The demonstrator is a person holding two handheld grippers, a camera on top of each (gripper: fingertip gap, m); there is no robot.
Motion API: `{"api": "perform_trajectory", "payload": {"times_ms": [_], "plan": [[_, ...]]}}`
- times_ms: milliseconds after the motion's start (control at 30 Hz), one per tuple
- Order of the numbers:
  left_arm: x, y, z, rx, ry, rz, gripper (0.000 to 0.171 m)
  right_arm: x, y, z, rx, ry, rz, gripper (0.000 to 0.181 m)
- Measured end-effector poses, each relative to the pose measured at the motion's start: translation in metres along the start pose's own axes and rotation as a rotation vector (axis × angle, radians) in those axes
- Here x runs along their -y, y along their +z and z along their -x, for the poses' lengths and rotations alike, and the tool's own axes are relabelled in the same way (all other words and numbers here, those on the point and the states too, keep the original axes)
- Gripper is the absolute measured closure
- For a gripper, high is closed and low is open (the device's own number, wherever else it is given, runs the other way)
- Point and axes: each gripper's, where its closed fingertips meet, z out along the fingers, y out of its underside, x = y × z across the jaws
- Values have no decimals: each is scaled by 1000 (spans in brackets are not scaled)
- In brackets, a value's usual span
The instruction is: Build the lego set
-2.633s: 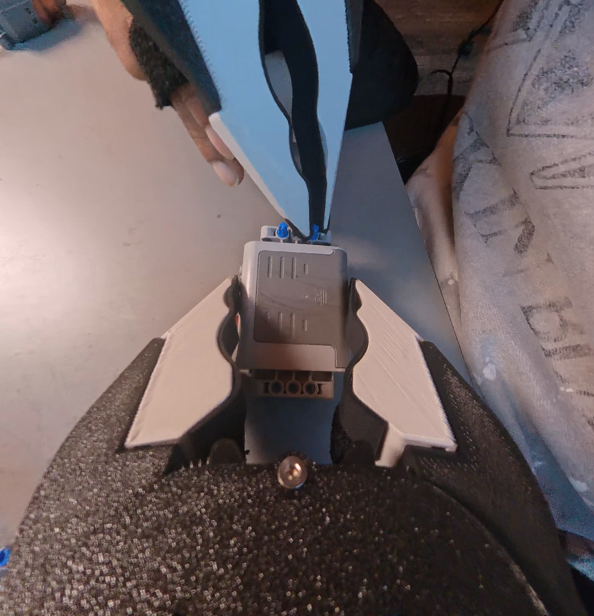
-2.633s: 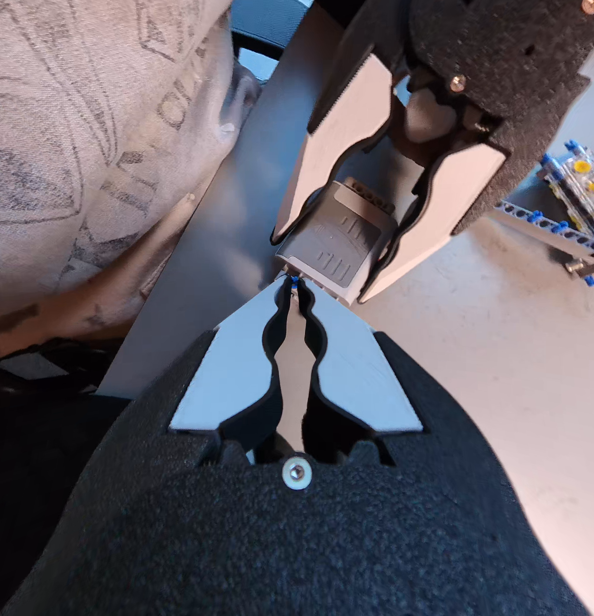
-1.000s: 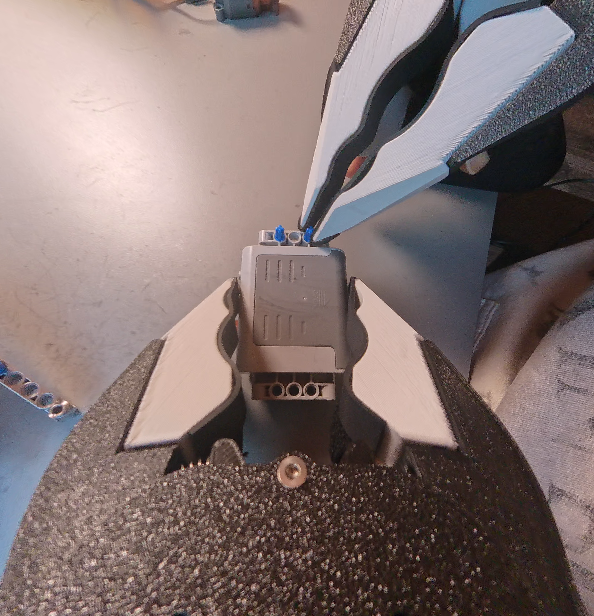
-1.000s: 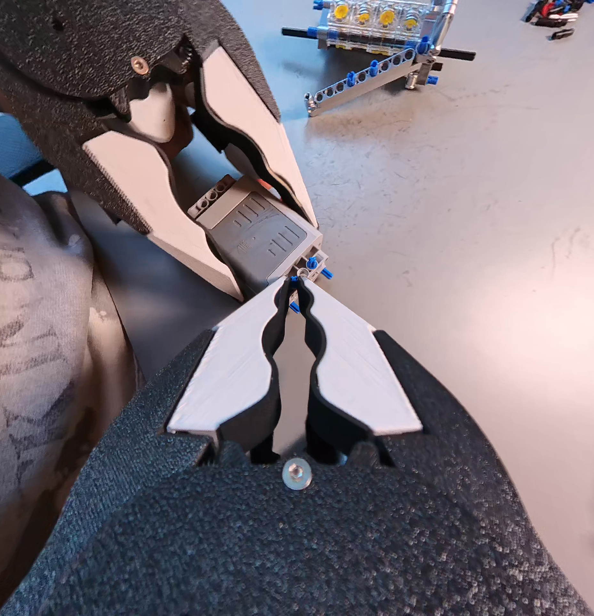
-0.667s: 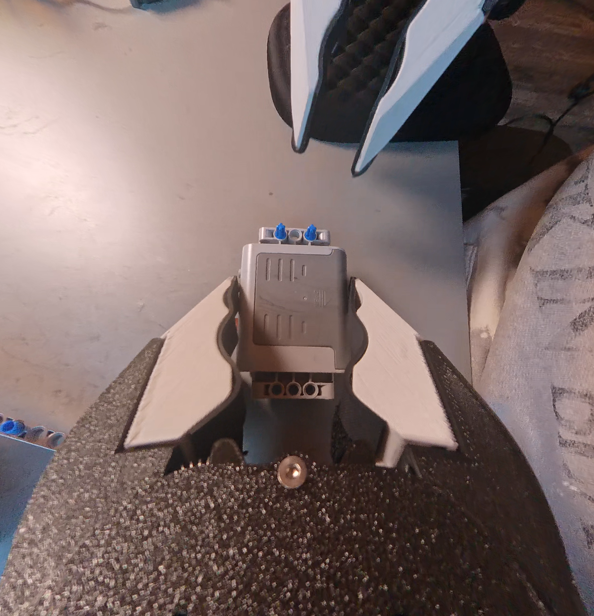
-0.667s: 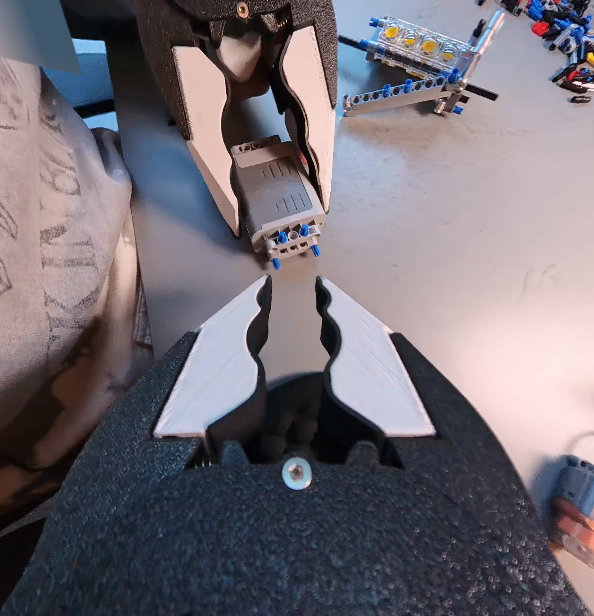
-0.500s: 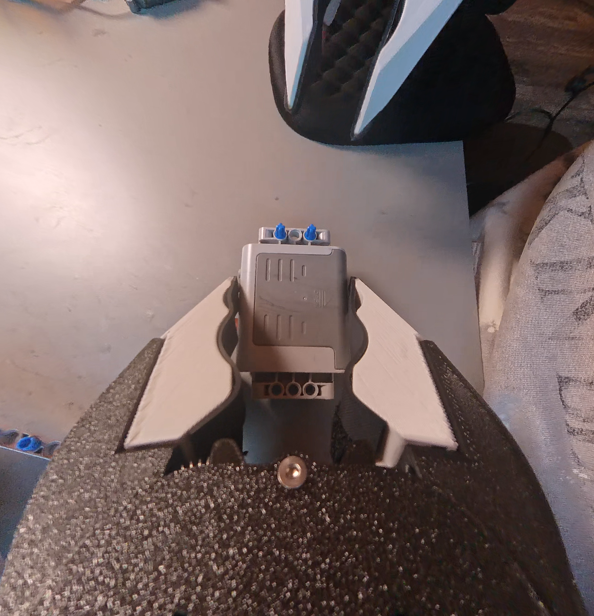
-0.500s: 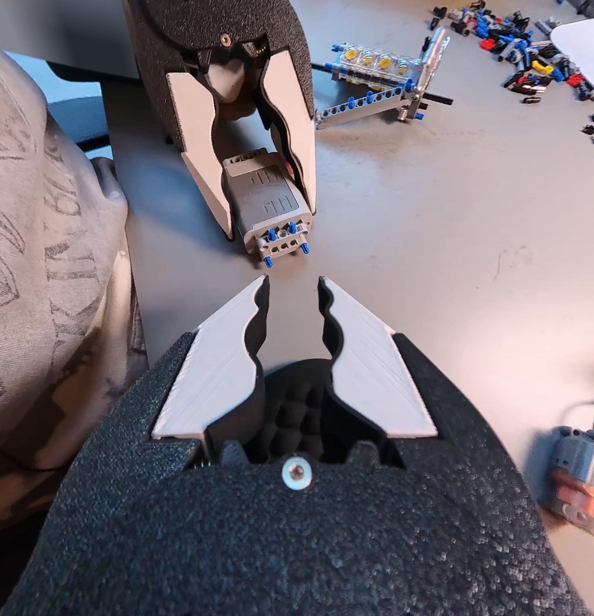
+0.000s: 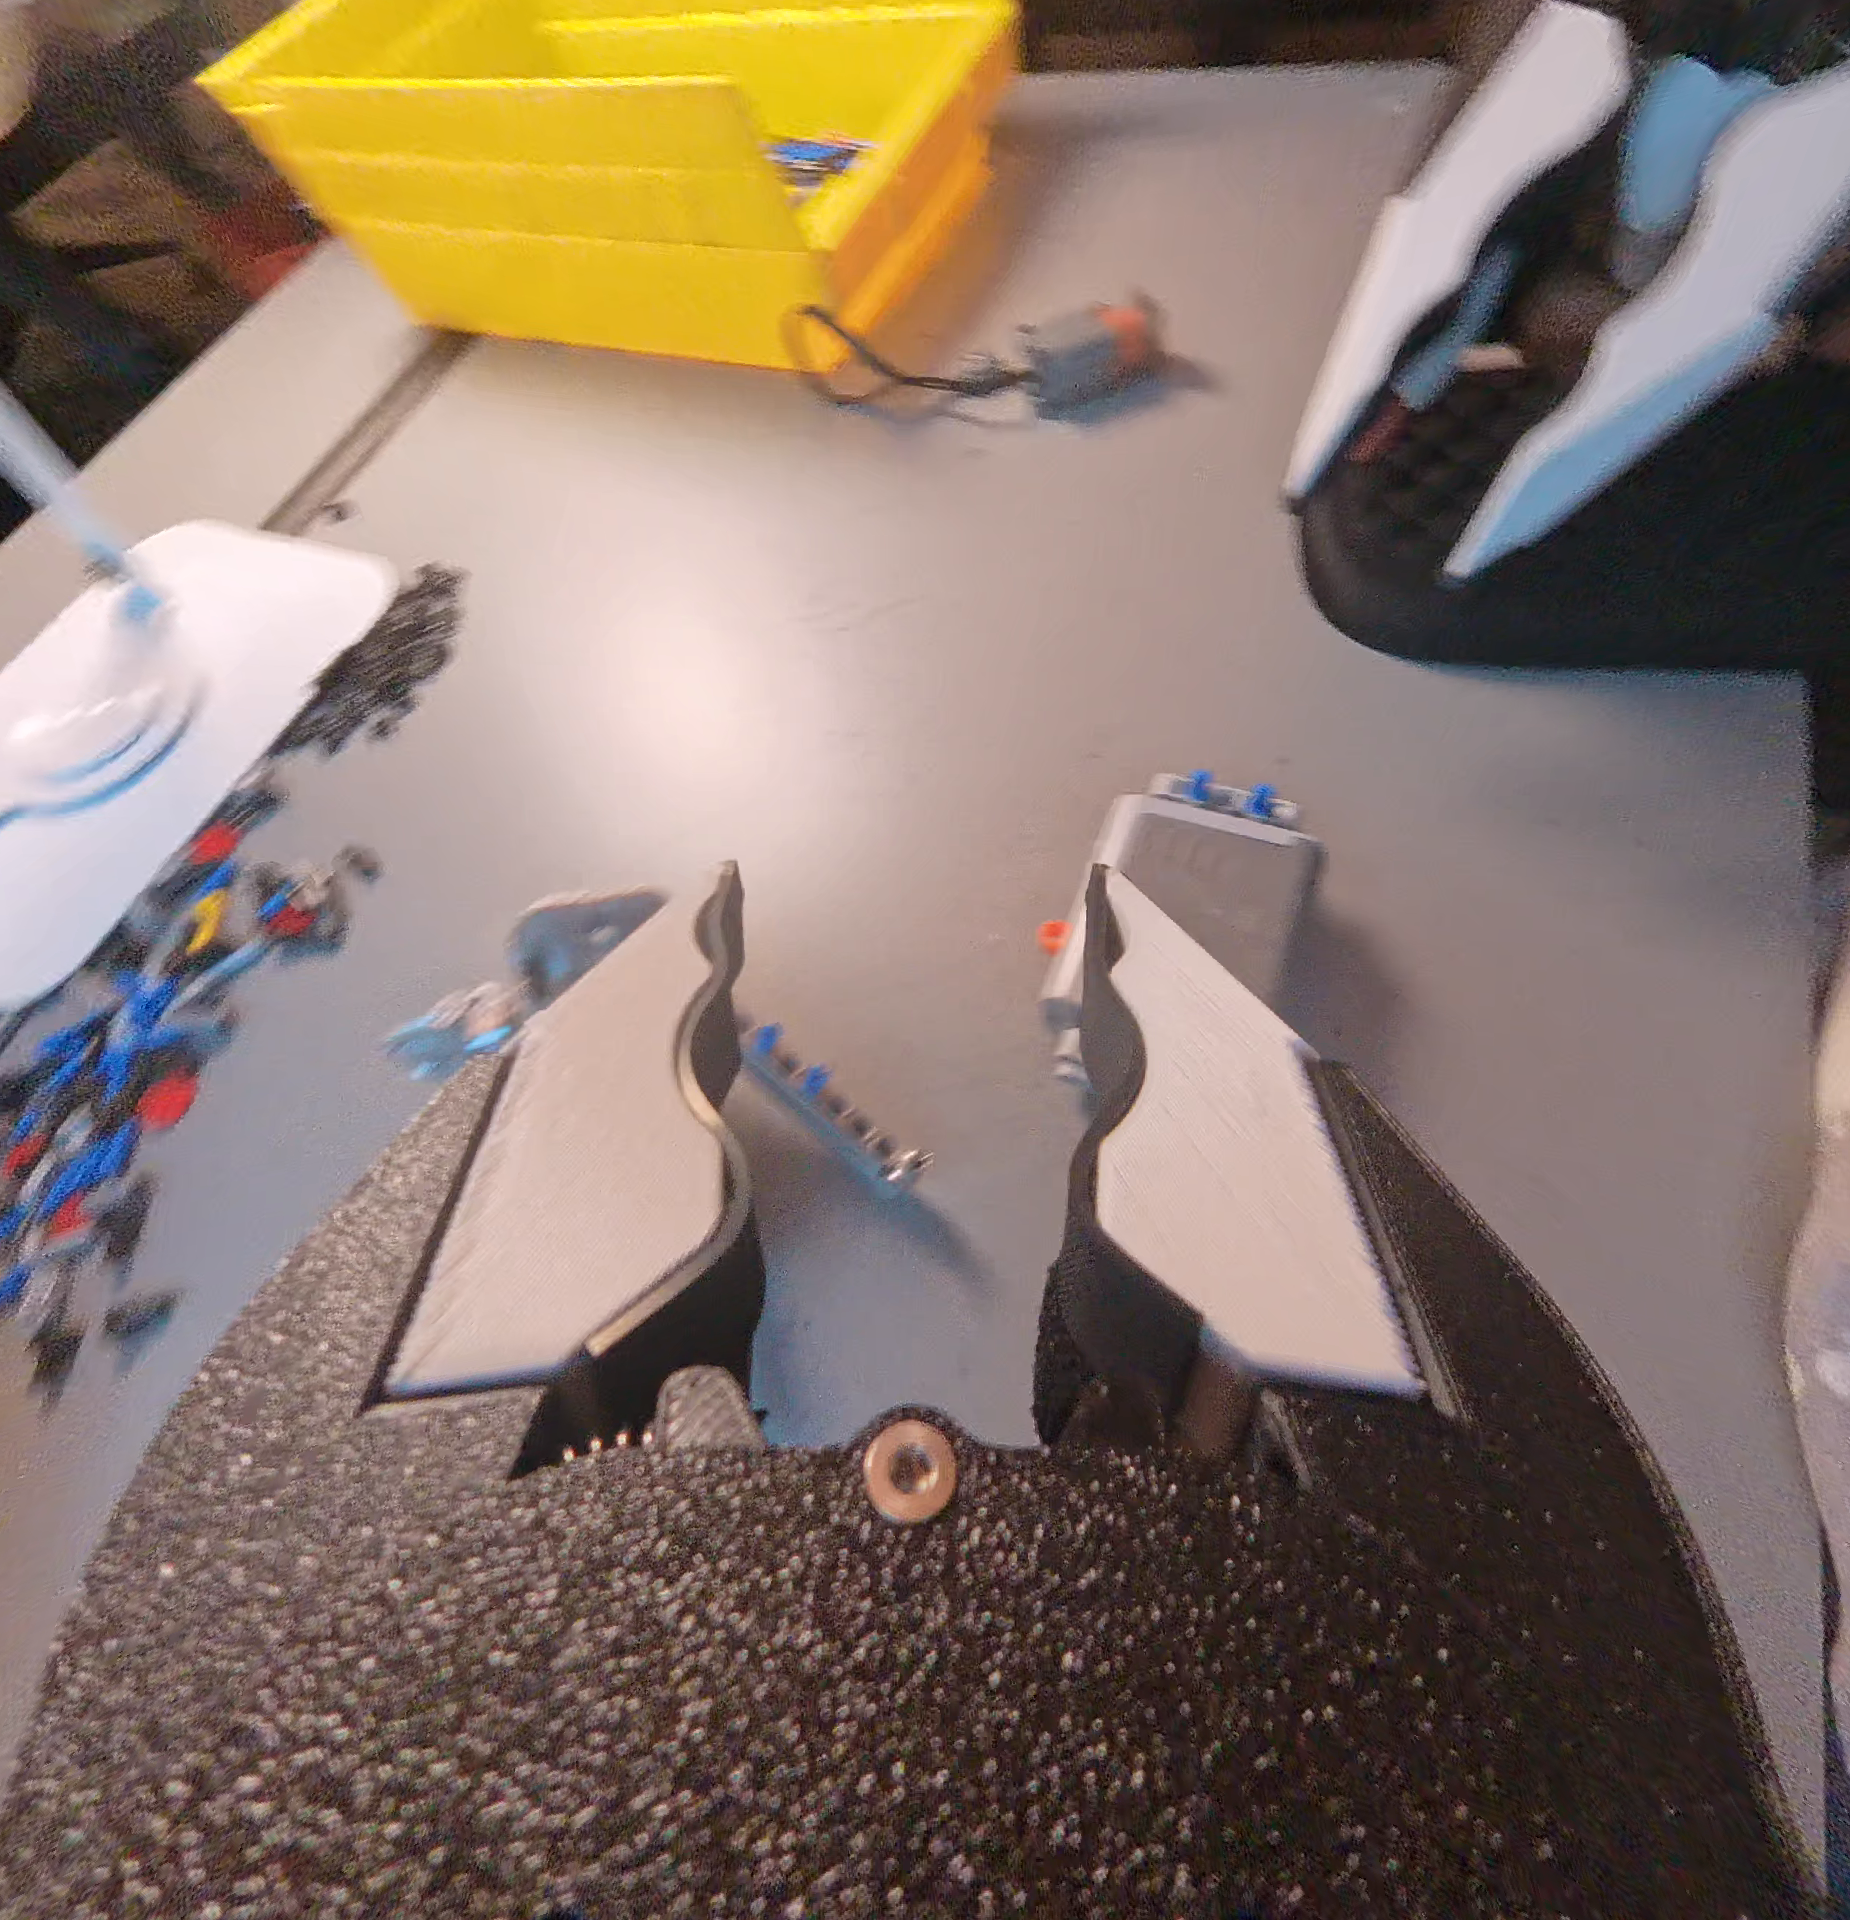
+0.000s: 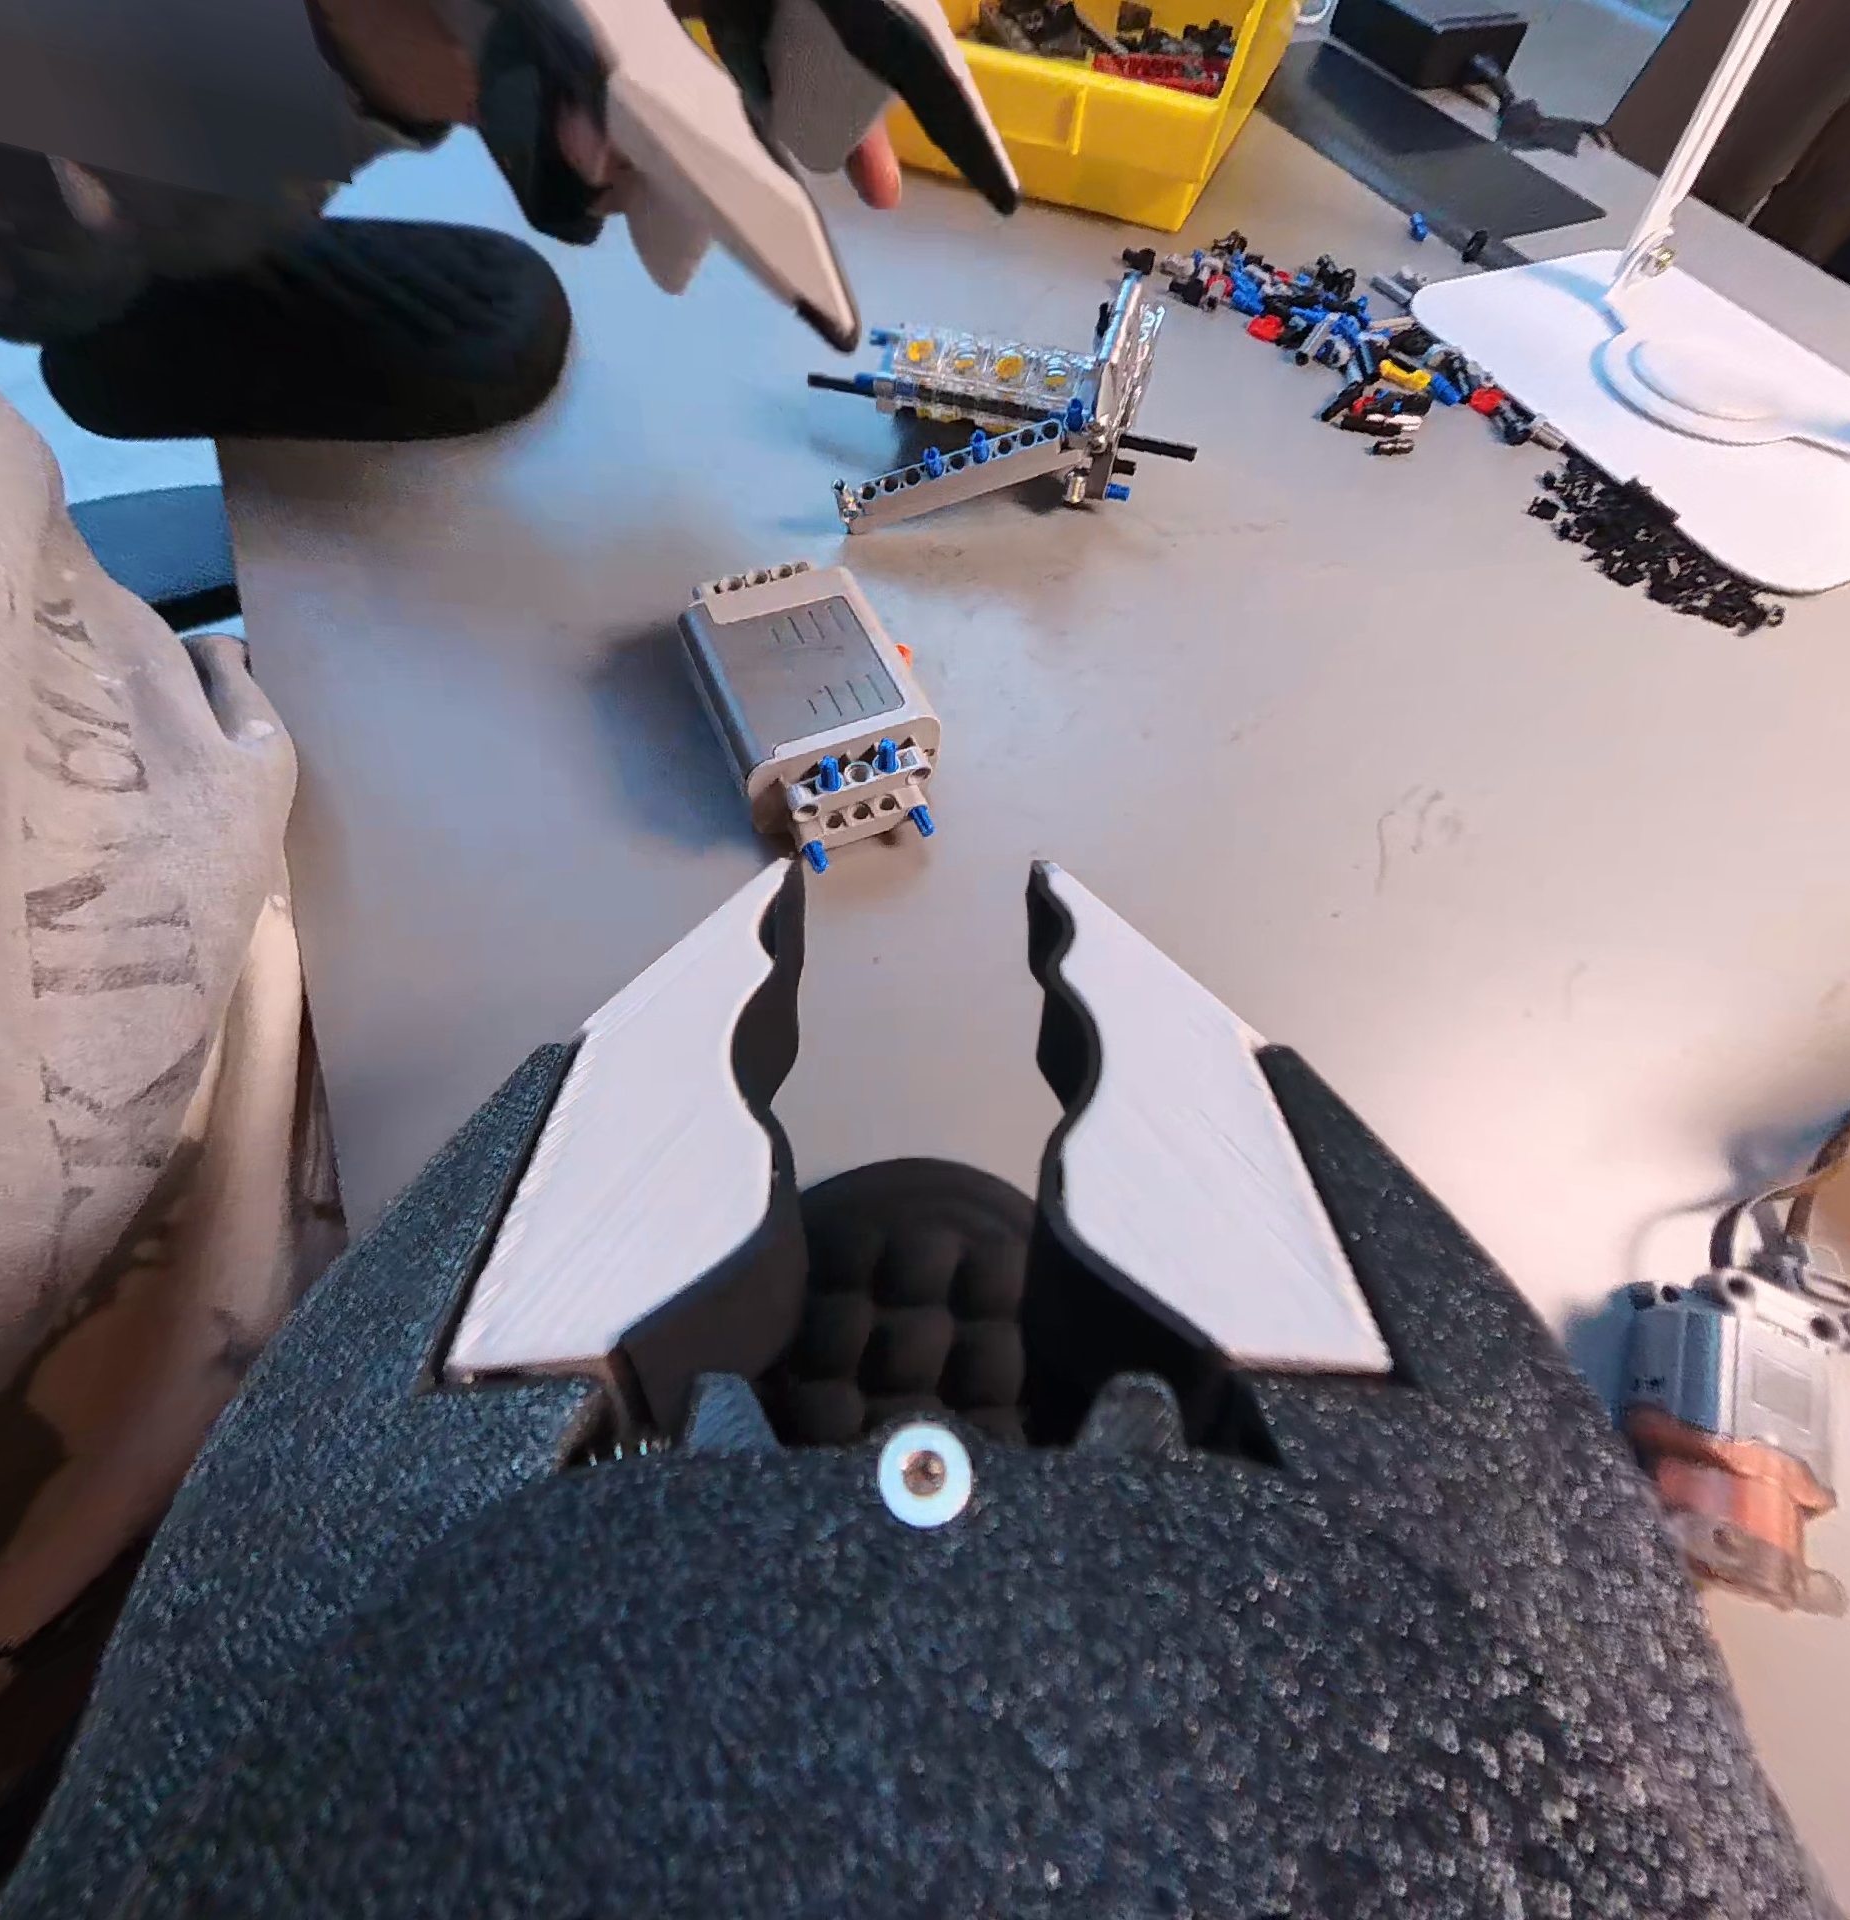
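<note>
Two grippers hanging over the grey table [image 10: 1316,727], both with jaws spread wide and gripping nothing. Left gripper [image 9: 916,883] hovering above the table, right finger overlapping the grey battery box [image 9: 1212,883] in its own view, though contact impossible to confirm there. In the right wrist view, sitting raised well clear of it. Right gripper [image 10: 916,873] pointing at the same battery box [image 10: 812,696], left fingertip just beside one of the blue pins [image 10: 815,854] sticking out of its end. Battery box lying flat near the table edge closest to the person, beside a patterned grey sleeve [image 10: 90,831]. Farther in, resting on the table, a grey beam assembly [image 10: 1004,416] with yellow studs. Spreading toward the far side, a scatter of small loose pieces [image 10: 1347,322] beside a white lamp base [image 10: 1679,395]. Sitting at the far edge, a yellow bin [image 10: 1108,114]. Lying at the right edge of the right wrist view, blurred, a grey-and-orange motor [image 10: 1742,1413] with a cable.
</note>
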Motion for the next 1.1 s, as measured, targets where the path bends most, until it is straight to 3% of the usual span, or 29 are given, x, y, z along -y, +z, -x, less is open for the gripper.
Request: {"api": "perform_trajectory", "payload": {"times_ms": [133, 267, 333, 400, 467, 500, 600, 733, 900, 933, 967, 1100], "plan": [[-48, -9, 56, 167, -227, 72, 105, 27, 10, -10, -30, -76, -61, 130], [-62, 4, 69, 193, -186, 145, 105, 55, 33, -20, -12, -150, -107, 130], [-67, 7, 71, 132, -182, 210, 115, 63, 48, -26, 7, -152, -112, 131], [-84, 12, 64, 52, -177, 338, 107, 66, 59, -30, 33, -126, -114, 131], [-91, 18, 67, 69, -113, 375, 108, 64, 66, -30, 51, -97, -119, 133], [-91, 21, 69, 78, -87, 369, 117, 61, 68, -31, 49, -95, -119, 135], [-88, 23, 72, 34, -52, 320, 122, 54, 68, -33, 10, -131, -137, 139], [-80, 17, 65, -169, -211, 182, 124, 59, 62, -37, 6, -134, -203, 142], [-41, 2, 38, -422, -333, -38, 126, 60, 64, -32, 55, -120, -224, 142], [-31, -1, 34, -448, -340, -81, 144, 58, 66, -31, 58, -128, -219, 143], [-23, -1, 33, -452, -356, -113, 149, 56, 67, -30, 63, -133, -211, 144], [-27, 8, 19, -439, -268, -40, 149, 44, 78, -26, 75, -147, -137, 145]]}}
